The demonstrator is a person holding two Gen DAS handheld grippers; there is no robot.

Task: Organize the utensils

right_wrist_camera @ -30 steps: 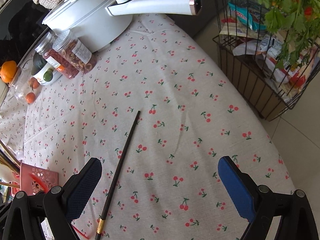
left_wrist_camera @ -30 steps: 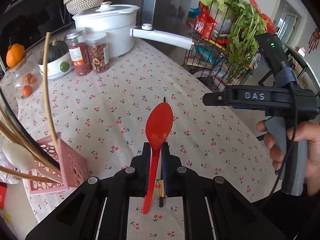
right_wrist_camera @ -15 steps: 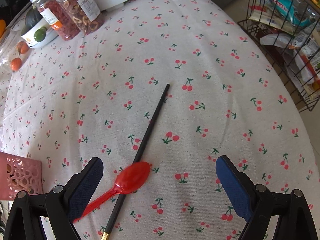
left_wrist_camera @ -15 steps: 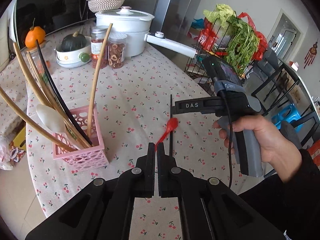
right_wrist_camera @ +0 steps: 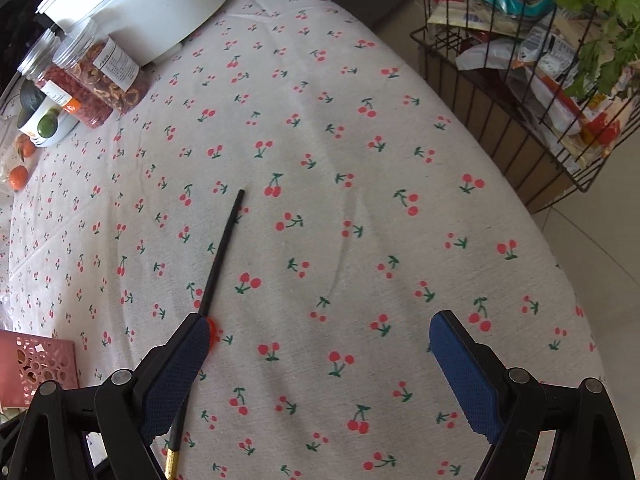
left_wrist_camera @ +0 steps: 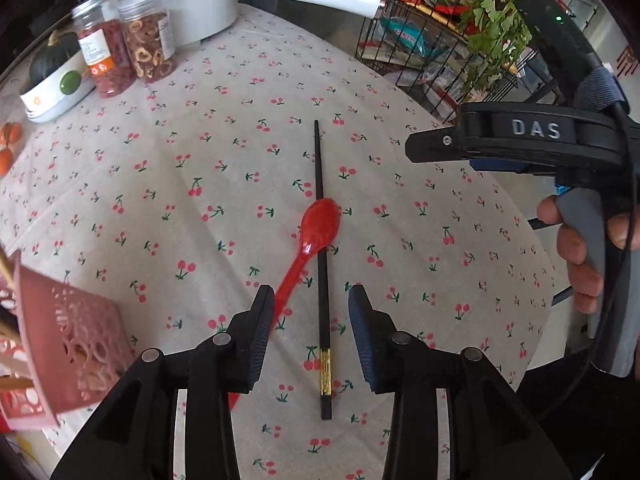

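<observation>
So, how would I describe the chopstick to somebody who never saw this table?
On the cherry-print tablecloth, look between the open left gripper fingers. The chopstick is a thin black stick with a gold band near one end, touching the red spoon, which is shorter and broader.

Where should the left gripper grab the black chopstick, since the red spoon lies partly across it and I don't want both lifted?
Probably near the gold band at the near end of the chopstick, coming straight down with the left gripper open astride it. It lies flat and the shaft is thin. The spoon meets it only farther up, at the bowl, so the near end sits clear.
</observation>
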